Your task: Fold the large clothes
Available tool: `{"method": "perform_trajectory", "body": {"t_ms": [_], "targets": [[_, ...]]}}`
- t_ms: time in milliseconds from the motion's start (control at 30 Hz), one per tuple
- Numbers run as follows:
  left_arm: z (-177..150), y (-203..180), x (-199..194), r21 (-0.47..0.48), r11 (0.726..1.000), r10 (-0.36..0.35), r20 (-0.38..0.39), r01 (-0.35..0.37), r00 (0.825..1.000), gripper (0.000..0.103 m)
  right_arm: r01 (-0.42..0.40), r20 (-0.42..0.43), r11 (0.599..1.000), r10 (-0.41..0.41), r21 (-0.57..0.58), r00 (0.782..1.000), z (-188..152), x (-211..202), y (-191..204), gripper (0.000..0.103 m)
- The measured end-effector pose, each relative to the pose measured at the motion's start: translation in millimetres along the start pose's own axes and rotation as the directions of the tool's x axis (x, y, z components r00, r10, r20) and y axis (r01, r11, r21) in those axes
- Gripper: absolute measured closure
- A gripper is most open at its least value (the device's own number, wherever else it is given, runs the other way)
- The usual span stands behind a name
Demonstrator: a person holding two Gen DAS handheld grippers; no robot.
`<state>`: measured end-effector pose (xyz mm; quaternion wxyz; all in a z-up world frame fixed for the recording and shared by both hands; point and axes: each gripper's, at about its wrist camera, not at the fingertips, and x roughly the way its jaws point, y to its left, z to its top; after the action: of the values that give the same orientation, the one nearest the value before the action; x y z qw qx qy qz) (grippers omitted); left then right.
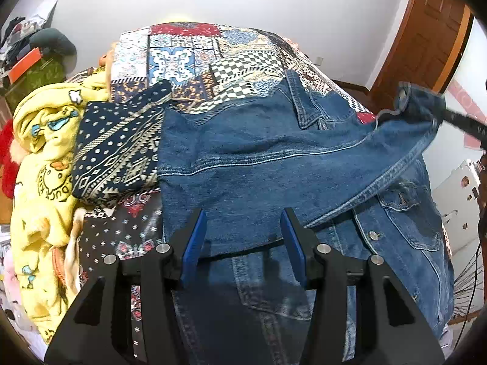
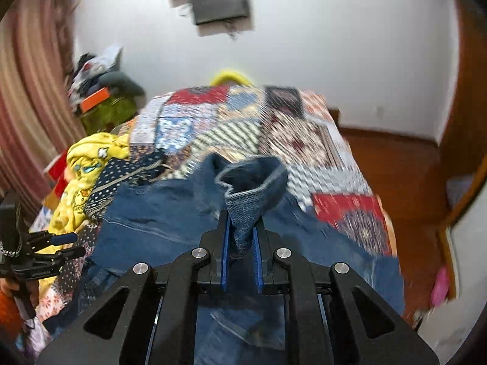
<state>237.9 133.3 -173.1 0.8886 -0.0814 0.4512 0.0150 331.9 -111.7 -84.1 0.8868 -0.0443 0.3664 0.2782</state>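
Observation:
A blue denim jacket lies on a bed with a patchwork cover. My left gripper is open and empty, low over the jacket's near part. My right gripper is shut on the jacket's sleeve cuff and holds it lifted; the sleeve stretches up to the right in the left wrist view. The jacket also fills the middle of the blurred right wrist view, where the left gripper shows open at the left edge.
A dark patterned garment and a yellow cartoon blanket lie left of the jacket. A cluttered stand with an orange box is at far left. A wooden door and wood floor are at right.

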Motion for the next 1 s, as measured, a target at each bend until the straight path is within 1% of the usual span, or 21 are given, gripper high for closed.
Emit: {"method": "perform_trajectory", "body": {"t_ms": [133,300,400,467,533,600,667,700,733,767,800,833,867,933,1000], "targets": [[0,-9,12,0.012,1.000,-0.001,-0.028,0.001,1.000,0.053,0.018,-0.045,0.998,-0.015,0.067,0.999,-24,3,-28,0.092],[-5,-14,34,0.020,1.000,0.008,-0.077,-0.007,0.997,0.053,0.047,-0.110,0.989,-0.032,0.137,0.993,-57,13,-54,0.092],[-10,-13,46,0.015,1.000,0.012,-0.109,-0.011,0.994,0.053,0.047,-0.140,0.979,-0.019,0.198,0.990,-74,15,-68,0.092],[-14,-13,54,0.014,1.000,0.016,-0.132,-0.014,0.991,0.053,0.072,-0.166,0.976,-0.039,0.203,0.985,-86,19,-70,0.092],[-17,-13,60,0.016,1.000,0.020,-0.148,-0.018,0.989,0.053,0.073,-0.191,0.975,-0.033,0.208,0.981,-94,21,-73,0.092],[-20,-12,62,0.017,1.000,0.022,-0.149,-0.020,0.989,0.051,0.074,-0.214,0.977,-0.030,0.201,0.976,-99,23,-74,0.092],[-22,-12,60,0.018,1.000,0.026,-0.143,-0.024,0.989,0.049,0.088,-0.226,0.979,-0.044,0.187,0.973,-103,22,-73,0.089],[-23,-12,59,0.021,1.000,0.026,-0.144,-0.024,0.989,0.048,0.104,-0.231,0.978,-0.061,0.180,0.971,-105,21,-73,0.084],[-23,-13,58,0.024,0.999,0.026,-0.146,-0.023,0.989,0.048,0.125,-0.239,0.977,-0.082,0.172,0.968,-104,19,-72,0.075],[-23,-14,57,0.032,0.999,0.029,-0.148,-0.025,0.989,0.048,0.151,-0.248,0.975,-0.107,0.164,0.963,-105,17,-73,0.070],[-24,-16,54,0.046,0.999,0.037,-0.149,-0.030,0.988,0.048,0.175,-0.256,0.972,-0.131,0.157,0.958,-106,14,-75,0.061],[-23,-19,52,0.058,0.998,0.042,-0.147,-0.034,0.988,0.048,0.195,-0.256,0.969,-0.152,0.153,0.955,-107,8,-77,0.055],[-23,-22,49,0.073,0.997,0.048,-0.141,-0.038,0.989,0.048,0.203,-0.250,0.967,-0.161,0.154,0.955,-107,2,-78,0.052],[-19,-28,42,0.095,0.995,0.049,-0.123,-0.038,0.991,0.048,0.212,-0.238,0.963,-0.169,0.166,0.956,-107,-10,-84,0.038],[-14,-36,33,0.108,0.994,0.043,-0.096,-0.033,0.994,0.048,0.230,-0.221,0.953,-0.185,0.198,0.957,-109,-26,-92,0.028]]}}
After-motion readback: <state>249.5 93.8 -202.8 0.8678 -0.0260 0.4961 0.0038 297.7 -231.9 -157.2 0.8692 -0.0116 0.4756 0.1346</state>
